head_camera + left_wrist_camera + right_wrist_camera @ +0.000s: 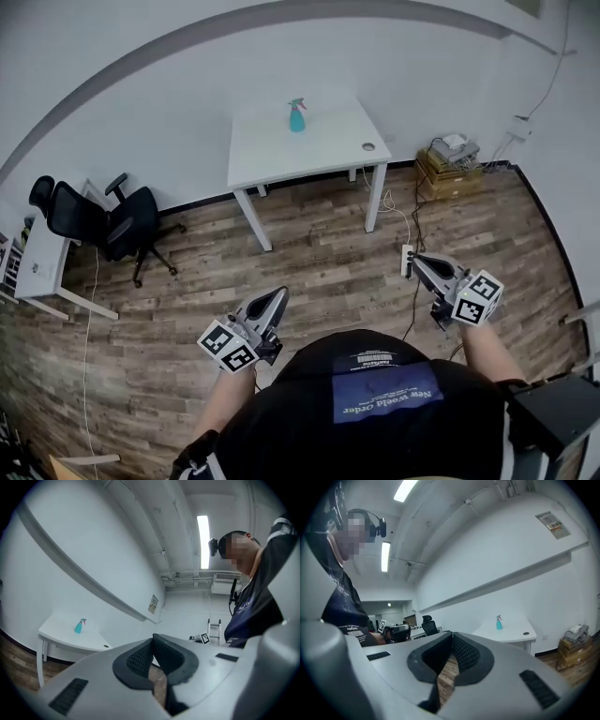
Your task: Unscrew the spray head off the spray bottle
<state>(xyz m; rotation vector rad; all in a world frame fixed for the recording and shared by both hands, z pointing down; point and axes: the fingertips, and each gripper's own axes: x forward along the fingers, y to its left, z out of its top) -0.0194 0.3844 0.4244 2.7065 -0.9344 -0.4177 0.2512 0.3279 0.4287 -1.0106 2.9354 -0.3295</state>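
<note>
As the spray bottle (296,116) sits far off on the worktop (328,150), left tongs (279,294) & right tongs (419,261) are closed together, empty, carried low; approach prob. pending.

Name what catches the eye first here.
A teal spray bottle stands on the white table across the room. Nearer, over the wood floor, the left gripper and right gripper are both shut and empty, far from it. A black office chair sits at the left.

Even, bright indoor light from ceiling strip lights (203,541); soft shadows. Strong fisheye bending at edges, dark corners in both claw views.
</note>
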